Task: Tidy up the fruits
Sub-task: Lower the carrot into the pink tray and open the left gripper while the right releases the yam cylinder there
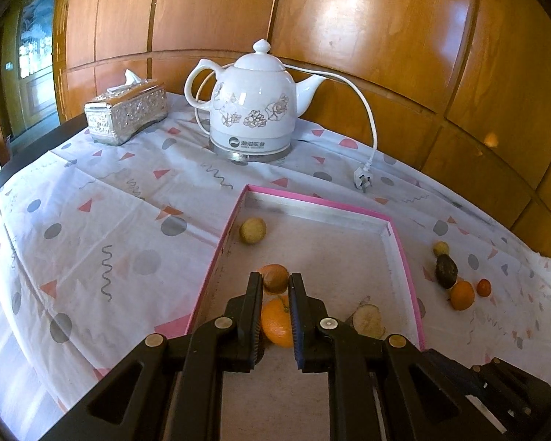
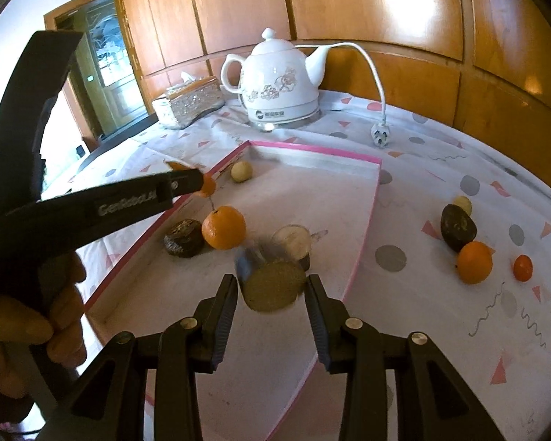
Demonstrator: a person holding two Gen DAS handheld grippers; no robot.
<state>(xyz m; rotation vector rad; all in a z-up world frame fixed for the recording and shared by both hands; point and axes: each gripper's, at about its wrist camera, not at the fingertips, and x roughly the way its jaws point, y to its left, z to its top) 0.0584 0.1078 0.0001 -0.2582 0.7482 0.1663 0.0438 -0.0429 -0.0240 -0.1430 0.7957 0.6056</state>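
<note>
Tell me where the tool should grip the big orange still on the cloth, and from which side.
Grip the big orange across its round middle, coming from above. The dark fruit touches its far side and the small orange sits to its right, so a side approach looks crowded.

Readable markings: one brand on a gripper, one unclear logo on a kettle

The left gripper, seen side-on from the right wrist view, carries pale lettering "GenRobot.AI" along its black finger. The white electric kettle bears a dark round logo with small Chinese characters beside it, too blurred to read.
</note>
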